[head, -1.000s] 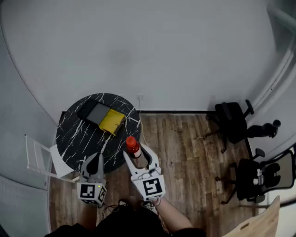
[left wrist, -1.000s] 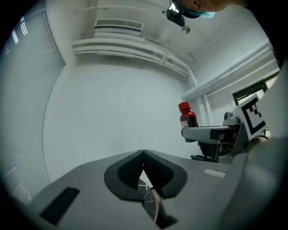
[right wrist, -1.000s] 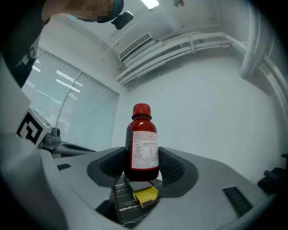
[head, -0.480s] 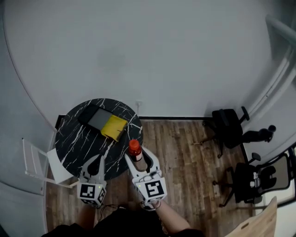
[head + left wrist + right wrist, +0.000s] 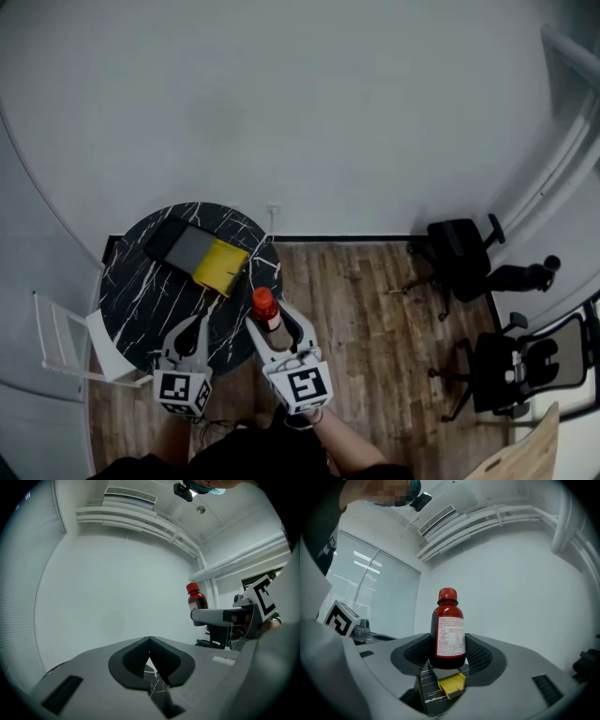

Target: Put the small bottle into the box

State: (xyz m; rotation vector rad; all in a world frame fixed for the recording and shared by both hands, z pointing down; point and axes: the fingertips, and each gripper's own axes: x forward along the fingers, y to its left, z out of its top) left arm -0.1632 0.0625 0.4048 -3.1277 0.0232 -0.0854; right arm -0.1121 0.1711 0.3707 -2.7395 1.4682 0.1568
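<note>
A small dark-red bottle point(image 5: 449, 634) with a red cap and a white label stands upright between the jaws of my right gripper point(image 5: 449, 652), which is shut on its body. In the head view the bottle point(image 5: 265, 308) is held over the near right edge of the round black marble table point(image 5: 141, 281). The box point(image 5: 201, 255), dark with a grey inside and a yellow flap, lies on the table farther left; its yellow flap point(image 5: 451, 685) shows below the bottle. My left gripper point(image 5: 190, 338) is shut and empty over the table's near edge. The left gripper view also shows the bottle point(image 5: 197, 598).
A white chair point(image 5: 70, 337) stands left of the table. Black office chairs point(image 5: 464, 253) stand at the right on the wooden floor point(image 5: 375, 319). A white wall point(image 5: 300, 112) is behind the table.
The view has shifted, so table and box sit a little lower and farther left. The right gripper keeps the bottle and has closed slightly toward the box. The left gripper has hardly moved.
</note>
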